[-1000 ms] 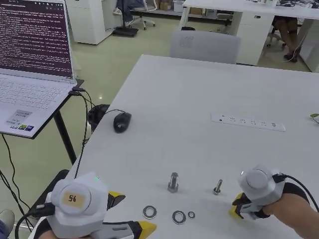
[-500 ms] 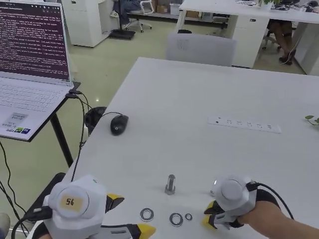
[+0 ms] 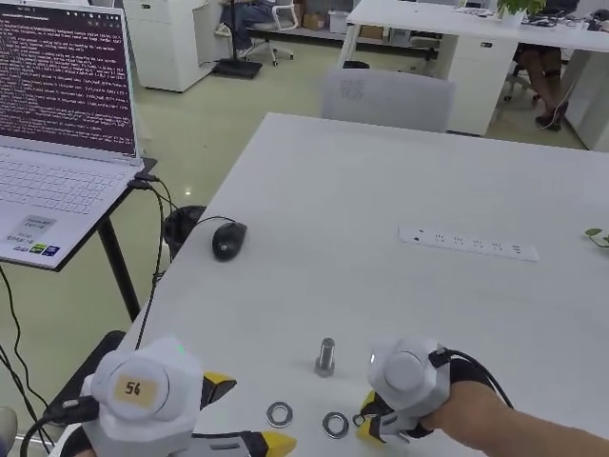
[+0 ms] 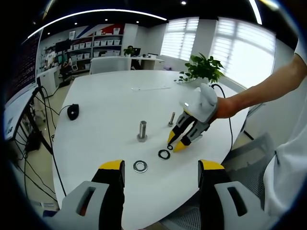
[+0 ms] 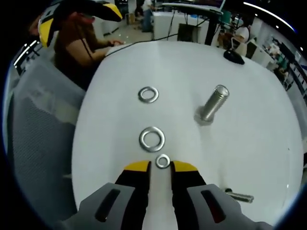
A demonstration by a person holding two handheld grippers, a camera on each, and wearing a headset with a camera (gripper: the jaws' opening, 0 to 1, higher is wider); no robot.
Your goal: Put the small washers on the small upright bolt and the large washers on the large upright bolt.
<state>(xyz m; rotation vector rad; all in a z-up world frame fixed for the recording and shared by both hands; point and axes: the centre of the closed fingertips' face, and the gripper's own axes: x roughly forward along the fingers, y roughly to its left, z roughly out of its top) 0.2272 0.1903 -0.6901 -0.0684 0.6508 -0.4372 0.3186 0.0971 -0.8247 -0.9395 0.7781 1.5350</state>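
**Yellow tips closing in on the small washer**

Yellow-tipped, the right gripper (image 5: 160,167) sat low on the surface (image 3: 381,219) with its jaws narrowly parted either side of the small washer (image 5: 162,161), lined up to pinch it. Whether the pads already touched it was hard to tell; it seemed to lie free. That washer belonged on the small bolt (image 4: 171,119), upright just beyond the gripper. The two large washers (image 5: 152,139) lay flat nearby, in front of the large bolt (image 5: 212,104), which carried none. The left gripper (image 4: 162,167) hung back at the near edge, jaws wide and empty, likely out of the way.

A second earlier the right gripper had been beside the small bolt; it had since crossed left to the washer. The left one had barely moved.
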